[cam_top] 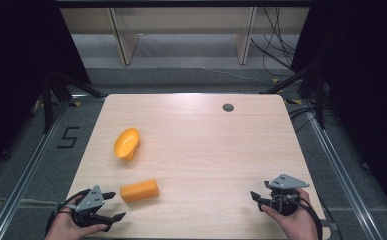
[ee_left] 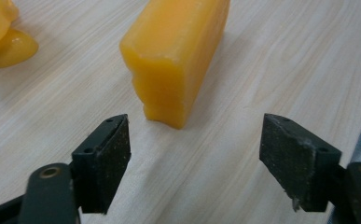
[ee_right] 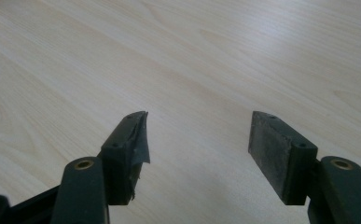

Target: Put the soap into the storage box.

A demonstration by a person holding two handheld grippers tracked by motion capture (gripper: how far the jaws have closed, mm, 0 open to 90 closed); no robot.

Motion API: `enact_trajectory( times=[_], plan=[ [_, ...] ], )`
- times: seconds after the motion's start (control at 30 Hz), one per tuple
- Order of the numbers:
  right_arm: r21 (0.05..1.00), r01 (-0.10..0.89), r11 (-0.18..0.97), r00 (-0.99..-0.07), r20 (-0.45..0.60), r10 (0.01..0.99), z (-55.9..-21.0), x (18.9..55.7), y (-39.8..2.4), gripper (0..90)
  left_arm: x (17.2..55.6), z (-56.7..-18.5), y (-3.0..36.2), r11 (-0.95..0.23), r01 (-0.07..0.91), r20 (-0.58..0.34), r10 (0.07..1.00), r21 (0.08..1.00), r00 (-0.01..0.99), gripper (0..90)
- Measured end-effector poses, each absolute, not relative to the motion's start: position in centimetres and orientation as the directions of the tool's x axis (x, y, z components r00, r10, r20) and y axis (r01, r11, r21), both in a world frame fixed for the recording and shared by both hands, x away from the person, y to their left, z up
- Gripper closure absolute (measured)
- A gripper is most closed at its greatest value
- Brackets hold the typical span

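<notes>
Biggest risk I can see here: the left claw [cam_top: 115, 206] is lined up on the orange block [cam_top: 139, 190] end-on, and the block sits a bit skewed to the jaws. If the hand just pushes forward and squeezes, I'd guess one pad [ee_left: 104, 161] catches the corner first and shoves the block across the smooth table [cam_top: 206, 150] instead of clamping it. The block also looks kind of waxy and soft at the edges, so a grip near the very tip could slip off or twist when lifted. Going in deeper along its length seems safer.

Where things are, starting closest: the left claw is wide open and holding nothing, sitting low at the near left edge of the table. The block lies flat on the table just ahead of it, near the tips but not between them, and not touching either pad. From the left gripper view its near end falls in line with the gap, slightly toward the left pad.

The right claw [cam_top: 259, 199] is over at the near right, also open and empty, well apart from the block, with bare table in front of it.

Farther back on the left there's a yellow bowl [cam_top: 126, 143] tipped on its side, beyond the block and apart from it.
</notes>
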State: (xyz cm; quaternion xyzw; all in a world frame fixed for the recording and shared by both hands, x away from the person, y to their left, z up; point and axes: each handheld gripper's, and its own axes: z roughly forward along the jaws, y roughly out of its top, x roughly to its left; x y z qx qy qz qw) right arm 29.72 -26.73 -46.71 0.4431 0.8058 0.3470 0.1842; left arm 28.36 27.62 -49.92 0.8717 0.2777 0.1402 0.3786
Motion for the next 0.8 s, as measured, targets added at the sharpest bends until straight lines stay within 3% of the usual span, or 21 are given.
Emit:
enact_trajectory(
  times=[0.2, 0.47, 0.8],
  plan=[
    [0.740, 0.554, 0.381, -0.558, -0.010, 0.830, -46.6, 29.7, -26.8, 40.6, 28.2, -49.4, 27.5, -0.527, 0.383, 0.014, 0.601, 0.759, 0.799, 27.3],
    [0.734, 0.569, 0.371, -0.549, 0.002, 0.836, -46.5, 29.6, -26.7, 40.1, 29.3, -48.3, 26.7, -0.529, 0.417, -0.014, 0.607, 0.739, 0.794, 23.6],
    [0.730, 0.568, 0.380, -0.552, -0.005, 0.834, -46.7, 29.7, -26.7, 39.4, 31.9, -46.0, 24.0, -0.682, 0.359, 0.077, 0.519, 0.637, 0.851, 22.0]
  ],
)
